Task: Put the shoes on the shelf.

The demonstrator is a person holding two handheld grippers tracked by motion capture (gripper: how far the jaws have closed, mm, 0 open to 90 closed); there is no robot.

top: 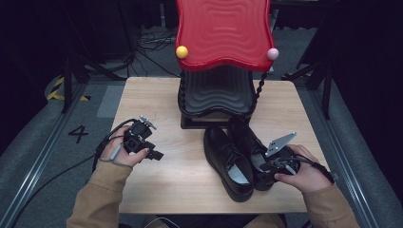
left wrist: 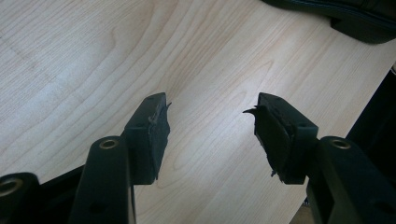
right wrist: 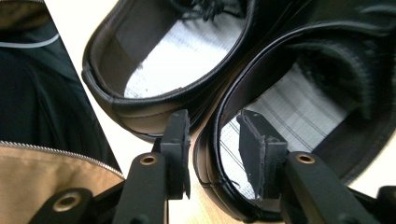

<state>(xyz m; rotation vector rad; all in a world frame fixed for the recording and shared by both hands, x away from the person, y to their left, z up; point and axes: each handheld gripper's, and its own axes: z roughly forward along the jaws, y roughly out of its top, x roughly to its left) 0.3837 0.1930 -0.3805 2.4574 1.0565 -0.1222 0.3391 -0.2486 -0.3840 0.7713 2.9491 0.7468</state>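
Two black shoes (top: 228,161) (top: 252,147), one red-topped rack (top: 223,33), one wooden table (top: 157,99), two claws (top: 154,154) (top: 268,164)

Overhead light falls brightly on the pale wooden table (top: 157,194), leaving the surrounding room dark. Glare washes the wood nearly white in the right gripper view, where close edges blur.

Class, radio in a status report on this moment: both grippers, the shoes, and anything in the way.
Left gripper open over bare wooden table. Right gripper jaws straddle heel wall of right black leather shoe, not pressing. Left black leather shoe touches alongside. Red wavy rack behind.
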